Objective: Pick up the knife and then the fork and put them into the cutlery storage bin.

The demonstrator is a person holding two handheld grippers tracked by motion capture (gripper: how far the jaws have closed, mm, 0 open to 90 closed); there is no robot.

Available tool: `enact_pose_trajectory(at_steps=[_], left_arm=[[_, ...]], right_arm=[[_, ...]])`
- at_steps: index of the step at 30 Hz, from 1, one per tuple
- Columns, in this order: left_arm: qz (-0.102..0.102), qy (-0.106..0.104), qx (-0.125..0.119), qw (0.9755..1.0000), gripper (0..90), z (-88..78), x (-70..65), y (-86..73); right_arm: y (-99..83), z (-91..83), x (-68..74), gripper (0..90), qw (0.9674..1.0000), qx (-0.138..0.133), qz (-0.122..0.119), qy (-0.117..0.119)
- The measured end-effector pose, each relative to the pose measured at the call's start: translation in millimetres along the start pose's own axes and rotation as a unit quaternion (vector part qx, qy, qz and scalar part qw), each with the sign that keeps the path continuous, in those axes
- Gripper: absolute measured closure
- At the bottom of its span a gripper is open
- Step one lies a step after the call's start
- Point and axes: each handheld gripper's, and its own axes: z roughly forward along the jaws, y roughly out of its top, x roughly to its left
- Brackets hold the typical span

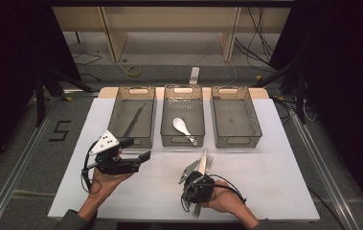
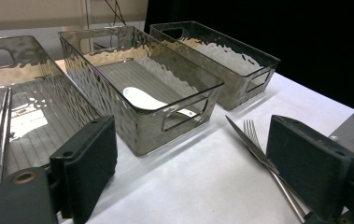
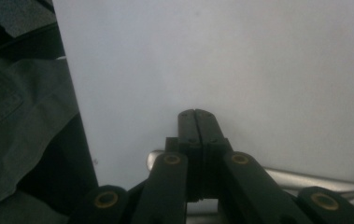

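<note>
My right gripper rests near the surface's front edge, jaws together over the knife and fork handles; whether they pinch either I can't tell. Left gripper jaws apart, empty. Sorting cutlery: next, lift one piece into the empty right bin.

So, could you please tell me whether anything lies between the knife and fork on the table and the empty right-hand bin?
Nothing visible does. Only bare white table lies between the knife and fork and the empty bin. They would just have to be lifted over its near wall.
</note>
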Motion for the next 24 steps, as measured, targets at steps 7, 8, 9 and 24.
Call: enact_pose_trajectory(at_steps=[7, 8, 9, 24], left_arm=[[-0.001, 0.001, -0.001, 1.0, 16.0, -0.6, 0.7, 0.0], [-0.001, 0.001, -0.001, 1.0, 16.0, -0.6, 0.7, 0.0], [-0.001, 0.002, -0.001, 1.0, 16.0, -0.8, 0.7, -0.1], [-0.001, 0.005, -0.002, 1.0, 16.0, -0.8, 1.1, 0.3]], right_arm=[[-9.8, -7.3, -1.0, 90.0, 0.9998, 0.019, -0.001, 0.006], [-11.7, -8.4, -1.7, 90.0, 0.9997, 0.022, -0.006, 0.004], [-13.5, -9.7, -1.9, 90.0, 0.9996, 0.025, -0.007, 0.003], [-46.8, -31.9, -18.1, 90.0, 0.9981, 0.05, 0.035, -0.01]])
